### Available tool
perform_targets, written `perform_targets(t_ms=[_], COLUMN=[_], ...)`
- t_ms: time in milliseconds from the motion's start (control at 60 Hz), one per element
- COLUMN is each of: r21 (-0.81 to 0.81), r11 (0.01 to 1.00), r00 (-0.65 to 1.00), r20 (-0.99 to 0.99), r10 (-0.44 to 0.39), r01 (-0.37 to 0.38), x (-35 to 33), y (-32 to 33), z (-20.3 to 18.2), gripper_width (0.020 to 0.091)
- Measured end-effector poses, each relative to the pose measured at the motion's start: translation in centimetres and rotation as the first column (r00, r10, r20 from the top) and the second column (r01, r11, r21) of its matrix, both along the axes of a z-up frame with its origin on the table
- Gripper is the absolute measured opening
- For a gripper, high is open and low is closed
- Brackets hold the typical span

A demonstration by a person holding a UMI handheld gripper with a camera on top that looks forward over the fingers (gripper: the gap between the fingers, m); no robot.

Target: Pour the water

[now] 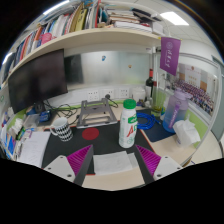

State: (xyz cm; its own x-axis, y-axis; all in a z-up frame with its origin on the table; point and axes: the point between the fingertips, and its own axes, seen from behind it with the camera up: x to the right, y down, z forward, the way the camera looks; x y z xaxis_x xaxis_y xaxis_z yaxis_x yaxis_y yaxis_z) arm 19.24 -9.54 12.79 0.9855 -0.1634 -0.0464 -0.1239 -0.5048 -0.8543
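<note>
A white bottle with a green cap and red label (128, 124) stands upright on the desk, just beyond my right finger. A red coaster-like disc (91, 133) lies on the black mat (100, 150) to its left. A dark mug (63, 127) stands further left, beyond my left finger. My gripper (112, 164) is open: its two magenta pads (75, 160) stand wide apart with only a white sheet of paper (112, 162) on the desk between them. Nothing is held.
A black monitor (38, 80) stands at the left. A metal rack (97, 112) sits behind the disc. A dark bottle (151, 88) and purple poster (170, 52) are at the back right, a white box (186, 132) and blue items at the right. Bookshelf (90, 30) overhead.
</note>
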Motion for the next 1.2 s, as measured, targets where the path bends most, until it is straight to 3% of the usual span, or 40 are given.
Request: perform_targets(t_ms=[167,417,500,633,717,883,1050,1200], r21=[0.064,0.205,0.229,0.258,0.289,0.314,0.296,0.227], r11=[0.998,0.974,0.967,0.962,0.953,0.945,0.951,0.964], r00=[0.999,0.993,0.991,0.994,0.995,0.992,0.986,0.945], r20=[0.049,0.094,0.097,0.081,0.078,0.116,0.159,0.323], r10=[0.02,0.077,0.092,0.074,0.069,0.056,0.045,0.056], r01=[-0.024,-0.095,-0.112,-0.093,-0.089,-0.09,-0.091,-0.135], x=[5.7,7.1,6.9,7.5,7.5,7.5,7.5,6.2], y=[5.4,13.0,14.6,15.8,16.0,16.0,16.0,16.3], z=[-2.4,-2.6,-3.2,-4.1,-3.8,-3.6,-3.5,-1.6], gripper_width=[0.0852,0.0849,0.0773,0.0538,0.0514,0.0378,0.0372,0.037])
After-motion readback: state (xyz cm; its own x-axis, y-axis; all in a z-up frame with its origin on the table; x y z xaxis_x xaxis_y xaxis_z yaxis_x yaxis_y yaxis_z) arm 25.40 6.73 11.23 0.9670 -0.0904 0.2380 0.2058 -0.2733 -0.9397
